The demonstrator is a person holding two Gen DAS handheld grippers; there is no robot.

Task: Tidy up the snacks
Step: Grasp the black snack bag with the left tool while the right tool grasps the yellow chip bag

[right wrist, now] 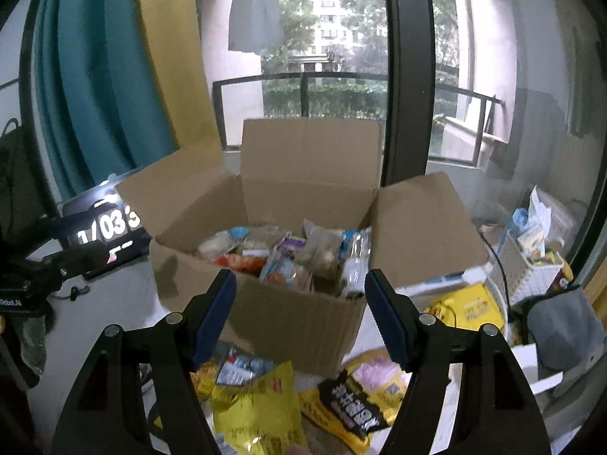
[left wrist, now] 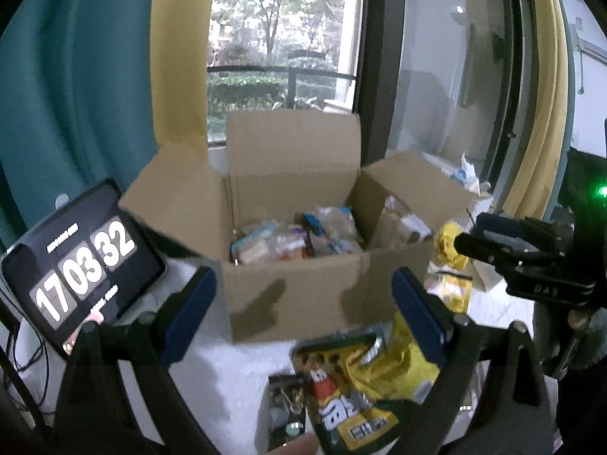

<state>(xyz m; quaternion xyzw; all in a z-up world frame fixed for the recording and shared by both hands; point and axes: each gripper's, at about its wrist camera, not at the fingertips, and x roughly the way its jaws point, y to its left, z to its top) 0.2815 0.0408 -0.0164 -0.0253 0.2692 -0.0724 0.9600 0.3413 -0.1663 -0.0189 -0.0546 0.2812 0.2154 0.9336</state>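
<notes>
The jaws of the left gripper (left wrist: pixel 303 311) are standing wide open with nothing between the blue pads. The jaws of the right gripper (right wrist: pixel 299 316) are standing wide open too, and they are holding nothing.

A big cardboard box (left wrist: pixel 296 292) is sitting on the white worktop (left wrist: pixel 227 379) with its flaps up. Many snacks (right wrist: pixel 280 254) are lying inside the box in a pile. Both grippers are pointing toward the box from the near side.

More snack bags are lying on the worktop in front of the box. A green and yellow bag (left wrist: pixel 353 390) is lying near the left gripper, just below its right pad. A yellow bag (right wrist: pixel 258 409) is lying under the right gripper, and a yellow bag with a black label (right wrist: pixel 356 405) is lying beside it.

A tablet (left wrist: pixel 76 265) showing big clock numbers is leaning to the left of the box. A white basket (right wrist: pixel 527 269) is sitting to the right of the box.
</notes>
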